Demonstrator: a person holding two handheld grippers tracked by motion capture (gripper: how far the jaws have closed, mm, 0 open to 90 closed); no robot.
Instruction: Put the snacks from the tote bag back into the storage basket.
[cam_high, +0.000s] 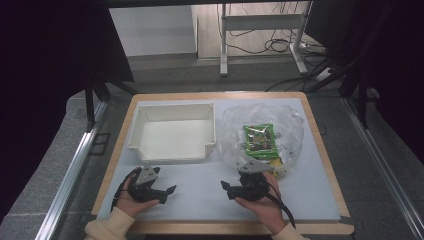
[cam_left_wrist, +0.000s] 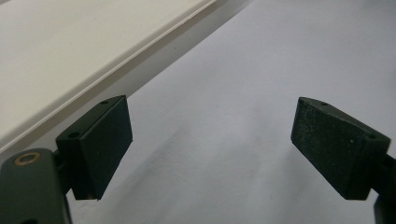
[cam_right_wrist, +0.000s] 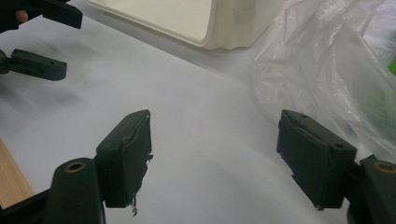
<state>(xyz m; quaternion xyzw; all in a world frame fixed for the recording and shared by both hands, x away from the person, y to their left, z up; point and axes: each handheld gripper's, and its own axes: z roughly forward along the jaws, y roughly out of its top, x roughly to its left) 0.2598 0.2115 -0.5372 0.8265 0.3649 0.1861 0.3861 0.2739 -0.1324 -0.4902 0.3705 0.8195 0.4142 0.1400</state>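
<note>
Both grippers' jaws stand apart over bare mat; the high view adds a green packet (cam_high: 260, 137) inside the clear bag (cam_high: 287, 125).

Grey floor (cam_high: 60, 165) surrounds the table; a white-legged desk (cam_high: 262, 22) stands behind over tangled cables (cam_high: 277, 46).

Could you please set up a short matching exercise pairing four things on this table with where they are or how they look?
Things:
1. white bin
2. clear plastic bag
3. green packet
4. left gripper

Descriptions:
A. inside the bag
B. crumpled, right of the bin
C. empty, on the table's left half
D. jaws open over the bare mat, in front of the bin

Pairs: 1-C, 2-B, 3-A, 4-D
</note>
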